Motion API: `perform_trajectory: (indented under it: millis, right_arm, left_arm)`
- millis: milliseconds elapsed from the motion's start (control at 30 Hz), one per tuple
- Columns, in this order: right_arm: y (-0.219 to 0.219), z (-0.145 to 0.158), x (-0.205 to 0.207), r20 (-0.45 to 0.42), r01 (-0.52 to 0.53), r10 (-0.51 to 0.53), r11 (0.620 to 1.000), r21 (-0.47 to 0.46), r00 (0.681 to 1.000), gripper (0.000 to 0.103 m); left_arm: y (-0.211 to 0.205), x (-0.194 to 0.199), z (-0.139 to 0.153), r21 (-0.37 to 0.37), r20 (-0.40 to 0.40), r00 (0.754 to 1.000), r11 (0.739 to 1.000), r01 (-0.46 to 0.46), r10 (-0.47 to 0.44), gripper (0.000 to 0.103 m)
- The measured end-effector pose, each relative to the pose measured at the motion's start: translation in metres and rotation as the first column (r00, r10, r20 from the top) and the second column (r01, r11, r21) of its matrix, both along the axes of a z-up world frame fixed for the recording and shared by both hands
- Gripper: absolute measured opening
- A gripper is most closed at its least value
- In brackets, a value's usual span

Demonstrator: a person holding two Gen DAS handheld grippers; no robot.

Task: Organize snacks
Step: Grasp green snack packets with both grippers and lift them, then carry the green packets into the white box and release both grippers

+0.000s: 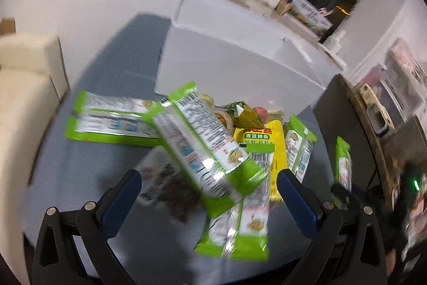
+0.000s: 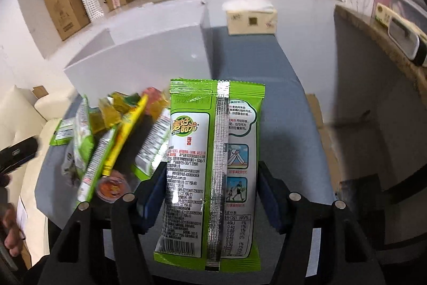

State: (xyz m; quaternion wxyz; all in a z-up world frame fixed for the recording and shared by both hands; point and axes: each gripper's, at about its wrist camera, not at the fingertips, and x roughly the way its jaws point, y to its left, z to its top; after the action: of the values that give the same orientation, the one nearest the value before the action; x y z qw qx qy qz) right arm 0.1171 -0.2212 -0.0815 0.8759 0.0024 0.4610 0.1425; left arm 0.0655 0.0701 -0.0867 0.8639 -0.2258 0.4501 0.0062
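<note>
On the blue-grey bench (image 1: 80, 178), a heap of snack packets (image 1: 208, 140) is seen in front of a white box (image 1: 226, 58). The left gripper (image 1: 208, 186) is held over the heap with its jaws spread wide, nothing pressed between them. Further right, a green seaweed packet (image 2: 213, 164) is clamped lengthwise in the right gripper (image 2: 210, 186), lifted clear beside the heap.

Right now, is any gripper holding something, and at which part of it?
The right gripper holds a green and white snack packet by its two long side edges, around the middle. The left gripper is open above the pile and holds nothing.
</note>
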Motion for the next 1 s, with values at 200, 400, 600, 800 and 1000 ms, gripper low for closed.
perform_trajectory:
  millis: [200,400,600,800,1000]
  right_arm:
    - [-0.004,0.008,-0.006,0.017,-0.030,0.030,0.999,0.021,0.999,0.068]
    - [0.005,0.007,-0.007,0.019,-0.029,0.029,0.999,0.027,0.999,0.068]
    - [0.003,0.012,-0.012,0.032,-0.028,0.027,0.999,0.036,0.999,0.068]
    - [0.009,0.032,-0.008,0.089,-0.049,0.044,0.997,0.056,0.995,0.069]
    - [0.037,0.080,0.050,0.211,-0.106,0.089,0.992,0.074,0.974,0.069]
  left_arm:
    - [0.005,0.051,-0.032,-0.092,-0.136,0.987,0.991,-0.103,0.090,0.103]
    - [0.010,0.067,-0.051,-0.116,-0.197,0.973,0.983,-0.141,0.117,0.079]
    - [0.005,0.050,-0.035,-0.084,-0.125,0.987,0.990,-0.113,0.102,0.077]
    - [-0.010,0.029,0.019,0.127,0.075,0.997,0.991,-0.030,0.020,0.077]
    - [0.001,0.075,0.093,0.206,0.208,0.976,0.979,0.013,-0.056,0.077]
